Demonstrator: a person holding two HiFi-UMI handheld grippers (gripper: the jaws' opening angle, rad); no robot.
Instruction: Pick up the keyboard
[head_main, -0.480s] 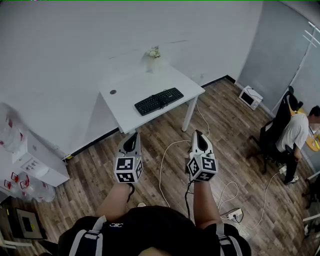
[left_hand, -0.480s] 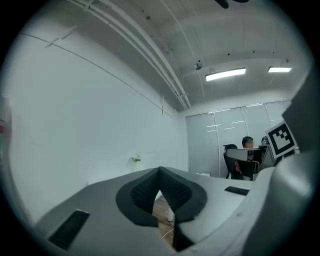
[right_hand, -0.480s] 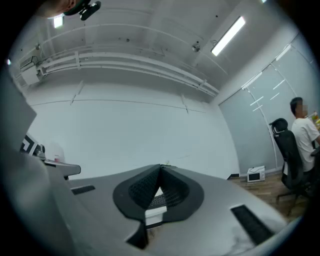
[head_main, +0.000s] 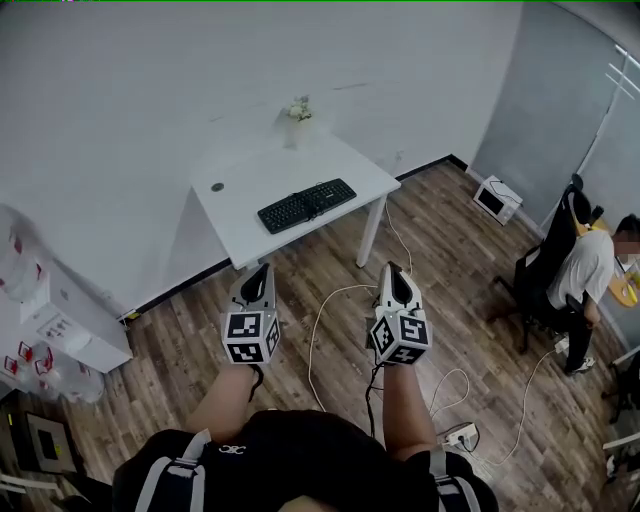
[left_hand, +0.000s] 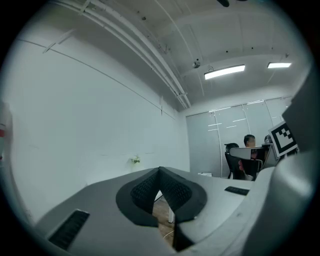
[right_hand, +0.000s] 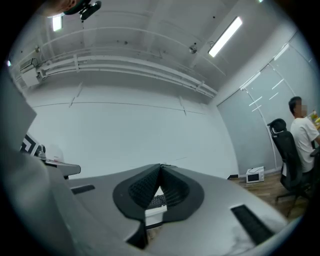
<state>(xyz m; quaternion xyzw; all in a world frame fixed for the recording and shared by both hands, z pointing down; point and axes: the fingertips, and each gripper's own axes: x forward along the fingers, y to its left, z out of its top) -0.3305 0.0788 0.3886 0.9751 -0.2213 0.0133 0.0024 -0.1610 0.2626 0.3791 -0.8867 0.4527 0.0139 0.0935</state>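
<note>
Keyboard (head_main: 306, 205) drifted leftward in view, well beyond left tool (head_main: 261, 270), right tool (head_main: 397, 270).

Open floor up to the table (head_main: 262, 172); white cable (head_main: 316, 335) loops across your path. Bare top flanks the keyboard (head_main: 306, 205); flowers (head_main: 297, 110) stand behind it at the wall.

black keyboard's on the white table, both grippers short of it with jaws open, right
Only the jaws are wrong: the gripper views show the left gripper and right gripper shut and empty. The keyboard does lie on the table, with both grippers short of it.
</note>
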